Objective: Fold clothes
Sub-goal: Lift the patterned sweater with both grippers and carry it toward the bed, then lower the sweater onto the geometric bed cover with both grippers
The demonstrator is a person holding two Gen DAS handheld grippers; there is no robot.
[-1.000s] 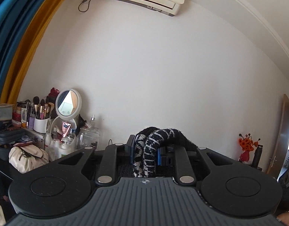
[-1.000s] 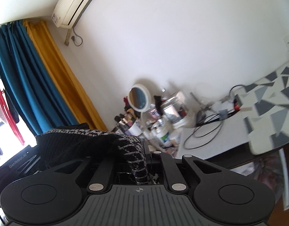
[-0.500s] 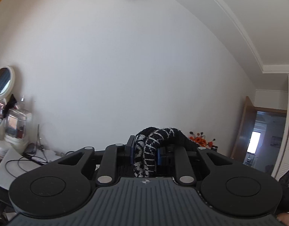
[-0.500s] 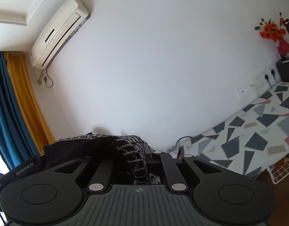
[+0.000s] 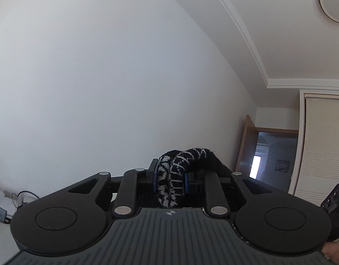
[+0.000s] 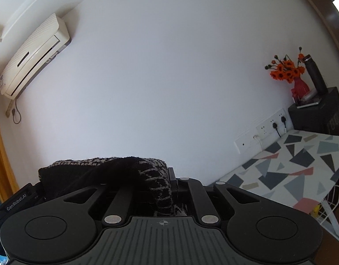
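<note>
My left gripper (image 5: 170,172) is shut on a fold of a black-and-white patterned knit garment (image 5: 180,165), which bunches between the fingers and arches off to the right. My right gripper (image 6: 162,176) is shut on the same knit garment (image 6: 107,172), which spreads to the left over the left finger. Both grippers are held high and point at the white wall. The rest of the garment hangs below and is hidden.
A table with a geometric-patterned cover (image 6: 297,167) stands low right, against the wall. A black cabinet (image 6: 319,112) holds orange flowers in a red vase (image 6: 290,75) and a dark bottle. An air conditioner (image 6: 32,55) hangs upper left. A doorway (image 5: 271,154) is at the right.
Both grippers have swung to the right and tilted up with the garment held. The dresser with cosmetics and the curtains have left view; the doorway and the patterned table have come in.
</note>
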